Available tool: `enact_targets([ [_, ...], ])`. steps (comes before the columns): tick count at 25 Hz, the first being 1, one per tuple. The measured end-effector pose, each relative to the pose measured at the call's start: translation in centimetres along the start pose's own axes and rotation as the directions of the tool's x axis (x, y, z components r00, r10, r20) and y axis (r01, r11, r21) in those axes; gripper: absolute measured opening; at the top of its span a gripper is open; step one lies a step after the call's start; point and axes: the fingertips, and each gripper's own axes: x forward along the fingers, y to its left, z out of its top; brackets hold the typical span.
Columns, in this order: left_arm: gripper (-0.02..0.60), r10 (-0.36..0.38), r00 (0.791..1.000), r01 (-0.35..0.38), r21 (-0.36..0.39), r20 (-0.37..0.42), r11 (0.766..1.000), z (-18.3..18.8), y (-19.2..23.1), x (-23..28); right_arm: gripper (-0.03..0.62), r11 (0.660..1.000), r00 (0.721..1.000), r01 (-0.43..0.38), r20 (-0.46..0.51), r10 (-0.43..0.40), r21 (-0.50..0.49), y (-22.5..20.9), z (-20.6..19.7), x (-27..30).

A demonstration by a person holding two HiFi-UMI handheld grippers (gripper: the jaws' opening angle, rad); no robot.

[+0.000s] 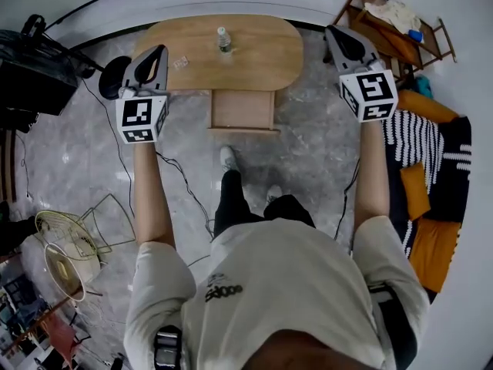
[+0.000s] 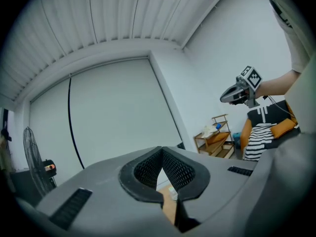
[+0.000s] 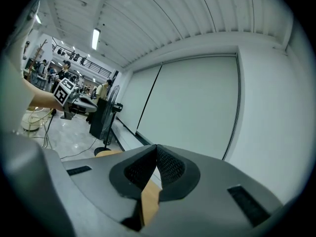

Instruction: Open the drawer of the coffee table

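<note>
Left tool (image 1: 160,50) and right tool (image 1: 333,32) are fully closed, holding nothing.

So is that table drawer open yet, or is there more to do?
It looks done: the drawer stands pulled out from the coffee table. Nothing is in hand; the left gripper and right gripper are held clear of the table, jaws together and empty. Nothing seems left.

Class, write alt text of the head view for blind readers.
A person holds the left gripper and right gripper up, both shut and empty, above a wooden coffee table whose drawer stands pulled out. A bottle stands on it.
</note>
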Motion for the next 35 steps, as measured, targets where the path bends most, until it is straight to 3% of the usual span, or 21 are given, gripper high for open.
enact_targets([
  [6,0.018,0.027,0.999,-0.028,-0.027,-0.032,0.999,3.9,-2.9,-7.0,0.006,0.999,0.999,-0.051,-0.001,0.051,-0.004,2.1,2.5,-6.7],
  [11,0.018,0.017,0.999,-0.017,0.003,-0.034,1.0,6.4,-3.6,-10.7,0.006,0.998,0.997,-0.068,0.021,0.068,-0.008,3.5,5.3,-9.9],
  [17,0.018,-0.005,1.0,0.005,-0.002,-0.008,1.0,7.7,-3.3,-14.7,0.006,0.999,0.999,-0.041,0.034,0.042,-0.025,5.8,8.5,-12.3],
  [24,0.018,-0.029,0.999,0.029,-0.026,0.029,0.999,7.6,-0.6,-19.9,0.006,1.0,0.998,0.013,0.057,-0.013,-0.008,10.5,12.4,-13.4],
  [30,0.018,-0.013,0.998,0.017,-0.058,0.063,0.998,7.5,2.8,-22.9,0.006,1.0,0.996,0.007,0.085,-0.005,-0.025,15.2,15.7,-12.6],
  [35,0.018,0.004,0.996,-0.002,-0.029,0.088,1.0,7.8,5.3,-24.3,0.006,0.998,0.996,0.015,0.092,-0.009,-0.062,17.5,18.0,-11.5],
])
